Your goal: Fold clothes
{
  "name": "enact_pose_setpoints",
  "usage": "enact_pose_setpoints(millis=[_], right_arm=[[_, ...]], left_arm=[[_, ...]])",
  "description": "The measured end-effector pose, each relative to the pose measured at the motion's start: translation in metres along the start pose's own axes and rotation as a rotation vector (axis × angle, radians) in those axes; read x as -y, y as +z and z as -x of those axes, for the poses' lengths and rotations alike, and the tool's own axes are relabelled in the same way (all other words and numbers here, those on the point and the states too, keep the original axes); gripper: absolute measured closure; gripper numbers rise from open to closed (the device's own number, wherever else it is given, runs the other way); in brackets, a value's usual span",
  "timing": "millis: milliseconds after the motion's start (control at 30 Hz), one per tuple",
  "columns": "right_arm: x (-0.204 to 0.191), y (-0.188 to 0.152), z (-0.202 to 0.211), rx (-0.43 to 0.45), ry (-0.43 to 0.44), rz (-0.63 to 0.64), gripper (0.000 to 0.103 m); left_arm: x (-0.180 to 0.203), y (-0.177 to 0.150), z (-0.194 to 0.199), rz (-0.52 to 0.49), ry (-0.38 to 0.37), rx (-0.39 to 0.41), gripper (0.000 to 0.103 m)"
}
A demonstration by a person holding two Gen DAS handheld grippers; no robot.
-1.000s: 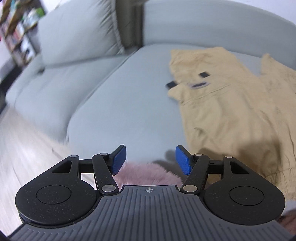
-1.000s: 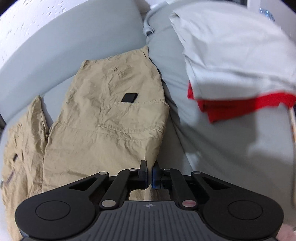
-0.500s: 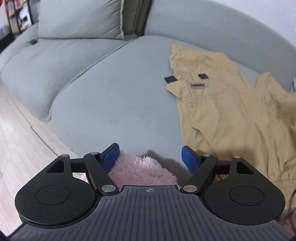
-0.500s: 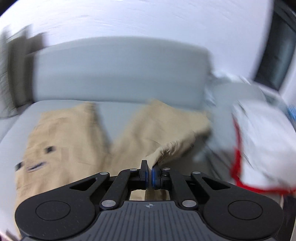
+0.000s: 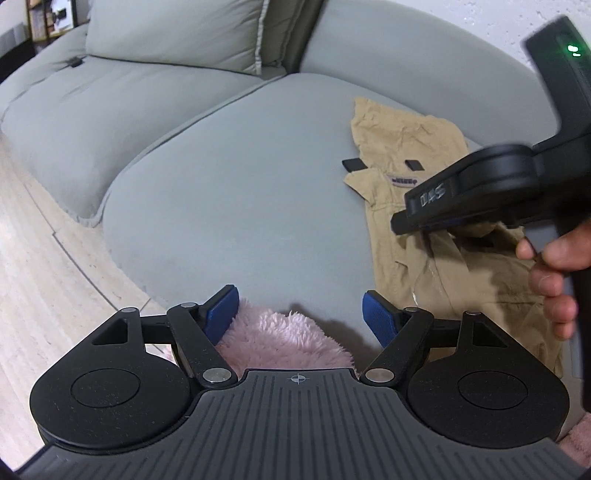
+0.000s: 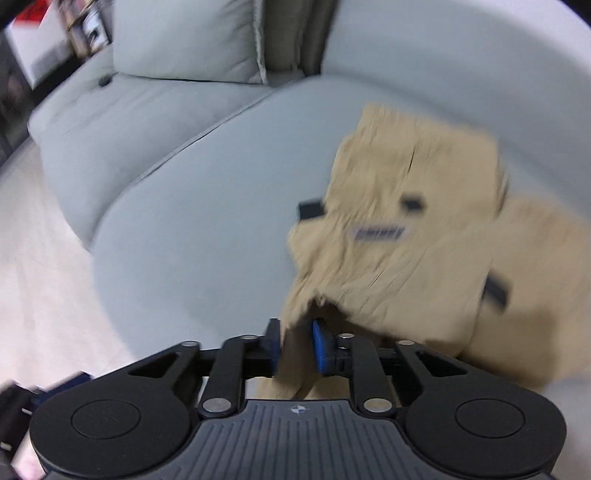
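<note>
Your right gripper [image 6: 295, 345] is pinched on a fold of the tan trousers [image 6: 406, 240], fabric standing between its blue pads; judged, you hold that edge to carry one leg across the other. The trousers lie on the right part of the grey sofa seat [image 5: 240, 192], well apart from the back cushion [image 5: 177, 33]. Your left gripper [image 5: 299, 314] stands wide and holds nothing, low at the near edge over a pink fluffy item [image 5: 280, 343]. The right-wrist view is blurred, so grip depth cannot be confirmed. In the left-wrist view the right gripper hides the trousers' middle, and their right side is cut off.
</note>
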State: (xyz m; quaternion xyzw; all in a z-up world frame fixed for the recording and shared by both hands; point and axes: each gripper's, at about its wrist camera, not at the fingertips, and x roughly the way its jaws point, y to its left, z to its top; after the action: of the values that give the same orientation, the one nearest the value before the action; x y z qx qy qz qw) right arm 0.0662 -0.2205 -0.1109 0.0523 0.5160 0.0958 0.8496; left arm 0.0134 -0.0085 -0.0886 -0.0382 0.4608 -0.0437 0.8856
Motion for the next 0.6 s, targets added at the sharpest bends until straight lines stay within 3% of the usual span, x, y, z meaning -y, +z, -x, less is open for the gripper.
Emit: enact_pose_setpoints(millis=[100,200,267,300,367,400,500,600], right_arm=[[0.026,0.001,0.045,0.075,0.052,-0.037,0.059],[0.047,-0.011,0.087,0.134,0.009,-0.028,0.056],[0.065,-0.027,0.104,0.159,-0.029,-0.02,0.056],[0.075,-0.042,0.115,0.169,-0.055,-0.014,0.058],[0.089,-0.071,0.124,0.167,-0.083,-0.018,0.071],[0.095,-0.086,0.126,0.164,-0.093,-0.023,0.086],[0.114,-0.123,0.117,0.131,-0.073,-0.097,0.087],[0.109,-0.14,0.106,0.137,-0.033,-0.133,0.088]], left_arm=[[0.004,0.001,0.001,-0.005,-0.002,0.002,0.025],[0.011,0.001,0.002,-0.017,-0.005,0.006,0.026],[0.013,0.002,0.007,-0.008,-0.048,0.028,0.028],[0.014,0.002,0.01,-0.001,-0.074,0.041,0.034],[0.019,0.002,0.021,-0.014,-0.144,0.084,0.042],[0.022,0.003,0.024,-0.028,-0.157,0.093,0.045],[0.051,0.009,0.022,-0.144,-0.25,0.094,0.063],[0.088,0.015,0.012,-0.31,-0.276,0.099,0.067]])
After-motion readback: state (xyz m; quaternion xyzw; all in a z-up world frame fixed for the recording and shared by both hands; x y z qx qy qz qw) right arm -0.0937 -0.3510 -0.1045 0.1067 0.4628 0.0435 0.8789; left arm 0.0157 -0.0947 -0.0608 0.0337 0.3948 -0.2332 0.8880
